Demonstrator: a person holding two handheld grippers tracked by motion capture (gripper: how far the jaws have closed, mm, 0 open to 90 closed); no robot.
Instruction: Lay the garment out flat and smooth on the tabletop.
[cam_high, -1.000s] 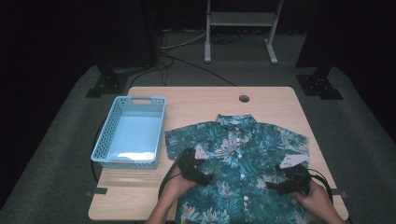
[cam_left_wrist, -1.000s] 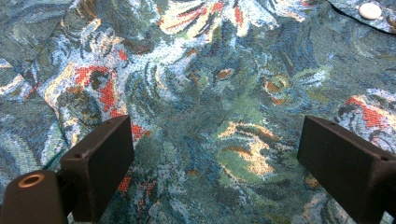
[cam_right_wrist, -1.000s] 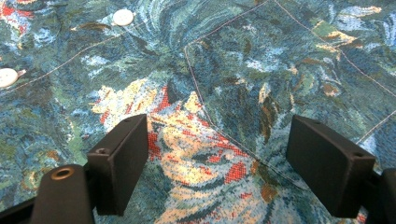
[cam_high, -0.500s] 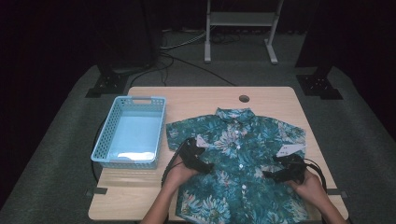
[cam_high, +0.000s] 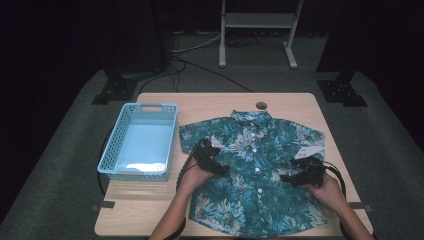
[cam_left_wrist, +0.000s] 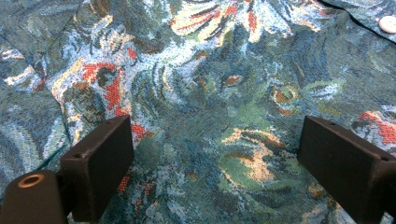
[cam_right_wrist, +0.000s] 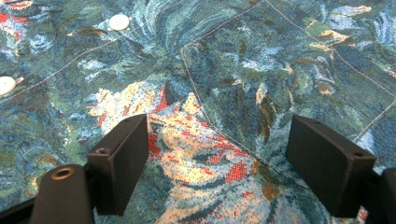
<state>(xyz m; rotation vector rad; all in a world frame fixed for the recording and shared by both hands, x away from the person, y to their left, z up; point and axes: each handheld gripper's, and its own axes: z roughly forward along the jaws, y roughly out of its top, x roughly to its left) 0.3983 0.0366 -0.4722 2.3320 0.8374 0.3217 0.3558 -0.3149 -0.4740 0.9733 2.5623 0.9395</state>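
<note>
A teal, floral-print, short-sleeved fabric shirt lies flat, buttoned and collar far, on the right part of the light wooden table, just right of a light-blue perforated plastic basket. The left gripper sits over the shirt's left body panel with jaws spread wide and only fabric between them. The right gripper sits over the right panel near the chest pocket seam, jaws likewise wide apart, gripping nothing.
</note>
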